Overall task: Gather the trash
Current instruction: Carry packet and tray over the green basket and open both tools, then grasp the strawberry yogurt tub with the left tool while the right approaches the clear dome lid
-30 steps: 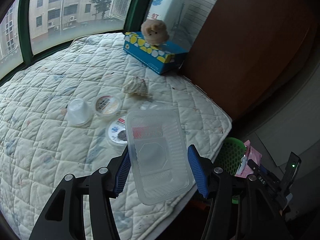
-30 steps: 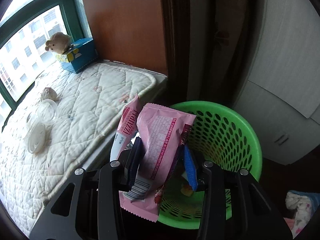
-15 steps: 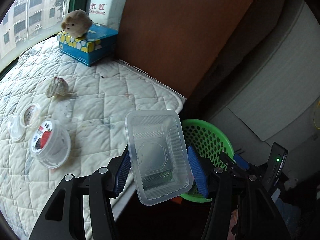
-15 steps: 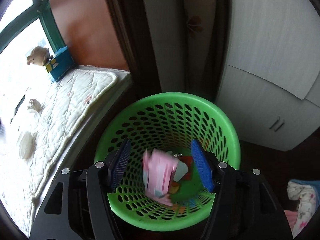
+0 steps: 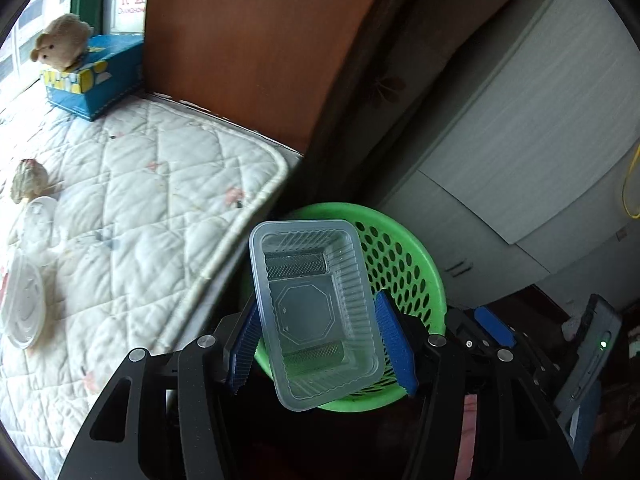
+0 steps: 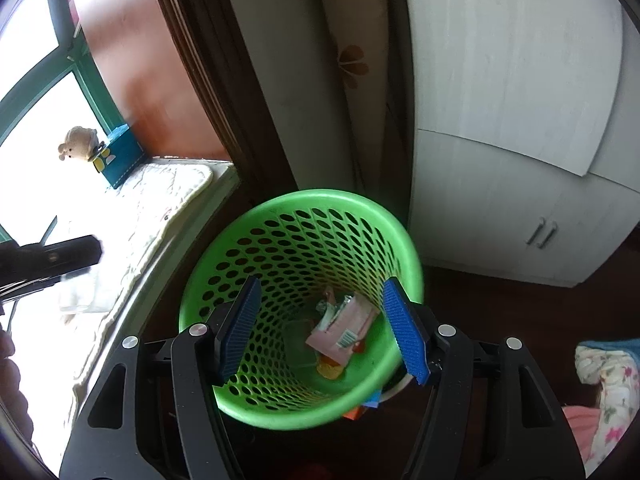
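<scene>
My left gripper (image 5: 320, 344) is shut on a clear rectangular plastic tray (image 5: 314, 308) and holds it over the near rim of the green perforated trash basket (image 5: 416, 280). My right gripper (image 6: 324, 328) is open and empty above the same basket (image 6: 280, 248). A pink snack wrapper (image 6: 344, 330) lies at the basket's bottom with other scraps. A clear lid (image 5: 22, 308), a clear cup (image 5: 38, 220) and a crumpled paper ball (image 5: 28, 180) lie on the quilted mat (image 5: 132, 208) at the left.
A blue tissue box (image 5: 94, 76) with a plush toy (image 5: 64, 42) on it stands by the window. A brown panel (image 5: 248, 48) and white cabinet (image 5: 520, 140) rise behind the basket. Floral cloth (image 6: 604, 380) lies on the floor at right.
My right gripper opened and dropped the pink wrapper, which now lies in the basket. My left gripper carried the clear tray off the mat to above the basket's rim.
</scene>
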A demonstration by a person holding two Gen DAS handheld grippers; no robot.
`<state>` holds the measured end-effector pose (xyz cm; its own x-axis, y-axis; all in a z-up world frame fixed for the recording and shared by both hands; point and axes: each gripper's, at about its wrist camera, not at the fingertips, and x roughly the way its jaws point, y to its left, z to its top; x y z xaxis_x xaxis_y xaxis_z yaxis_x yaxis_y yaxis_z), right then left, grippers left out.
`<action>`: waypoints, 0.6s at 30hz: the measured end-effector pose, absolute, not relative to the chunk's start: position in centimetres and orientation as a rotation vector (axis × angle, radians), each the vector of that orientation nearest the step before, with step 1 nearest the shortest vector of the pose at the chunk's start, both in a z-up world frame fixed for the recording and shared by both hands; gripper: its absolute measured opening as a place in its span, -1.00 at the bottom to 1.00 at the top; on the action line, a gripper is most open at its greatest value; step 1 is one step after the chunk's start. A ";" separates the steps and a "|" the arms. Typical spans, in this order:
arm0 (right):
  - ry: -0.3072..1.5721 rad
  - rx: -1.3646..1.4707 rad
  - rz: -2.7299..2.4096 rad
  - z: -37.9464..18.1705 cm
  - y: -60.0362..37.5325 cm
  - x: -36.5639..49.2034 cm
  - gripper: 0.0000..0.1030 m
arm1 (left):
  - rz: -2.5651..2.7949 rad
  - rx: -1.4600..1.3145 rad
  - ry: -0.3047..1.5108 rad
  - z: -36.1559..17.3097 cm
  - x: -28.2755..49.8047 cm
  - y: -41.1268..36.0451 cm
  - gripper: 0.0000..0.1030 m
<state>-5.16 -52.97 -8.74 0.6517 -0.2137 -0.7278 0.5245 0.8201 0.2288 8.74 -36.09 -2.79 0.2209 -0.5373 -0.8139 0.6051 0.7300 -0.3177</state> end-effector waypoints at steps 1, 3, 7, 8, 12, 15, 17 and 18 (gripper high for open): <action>0.748 0.448 -0.439 -8.7 -53.0 -5.4 0.25 | -0.797 0.077 1.097 -3.0 8.5 -36.5 0.06; 0.741 0.449 -0.446 -8.6 -53.1 -6.1 0.35 | -0.813 0.083 1.110 -3.4 8.2 -37.3 0.06; 0.738 0.440 -0.459 -8.7 -53.1 -7.0 0.35 | -0.835 0.085 1.131 -4.1 7.7 -38.3 0.28; 0.738 0.444 -0.460 -8.7 -53.1 -7.2 0.35 | -0.839 0.083 1.131 -4.2 7.5 -38.3 0.28; 0.736 0.453 -0.459 -8.8 -53.1 -7.7 0.35 | -0.844 0.074 1.144 -4.4 7.1 -37.9 0.32; 0.736 0.446 -0.448 -8.6 -52.6 -7.8 0.35 | -0.826 0.074 1.133 -4.2 7.1 -36.9 0.32; 0.734 0.437 -0.438 -8.4 -52.0 -7.7 0.39 | -0.806 0.072 1.117 -3.7 7.1 -35.7 0.32; 0.733 0.431 -0.432 -8.3 -51.7 -7.6 0.40 | -0.794 0.073 1.106 -3.5 7.3 -35.1 0.32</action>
